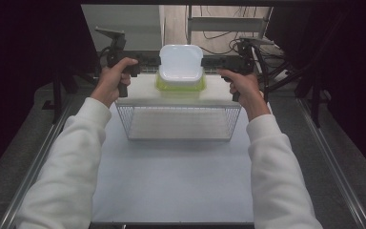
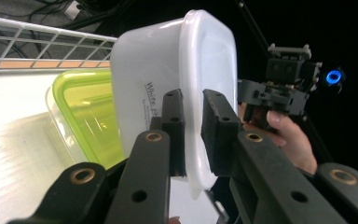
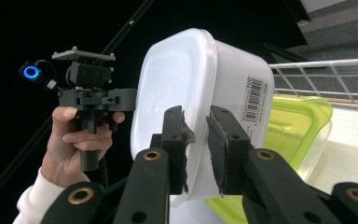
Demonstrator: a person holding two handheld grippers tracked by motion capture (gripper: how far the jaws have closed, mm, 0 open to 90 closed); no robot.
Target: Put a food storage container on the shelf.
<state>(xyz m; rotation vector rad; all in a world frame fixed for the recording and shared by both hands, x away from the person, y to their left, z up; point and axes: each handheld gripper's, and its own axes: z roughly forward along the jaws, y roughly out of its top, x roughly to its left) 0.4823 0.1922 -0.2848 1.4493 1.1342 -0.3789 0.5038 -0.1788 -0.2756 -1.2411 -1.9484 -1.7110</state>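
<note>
a: what's worn on the arms?
b: long white sleeves [image 1: 76, 157], soft fabric, ribbed cuffs.
a: and the tools?
b: the left black two-jaw gripper [image 2: 193, 135] and the right black two-jaw gripper [image 3: 196, 144] show brass-coloured rivets on their links and worn dark pads.
a: markings?
b: a glowing blue ring beside each body.

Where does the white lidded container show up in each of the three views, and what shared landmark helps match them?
High view: white container at top centre, between the left gripper and right gripper, above the green-lidded tub.
Left gripper view: centre, its rim between the jaws.
Right gripper view: centre, rim between the jaws.
Shared landmark: the green-lidded tub beneath it.
</note>
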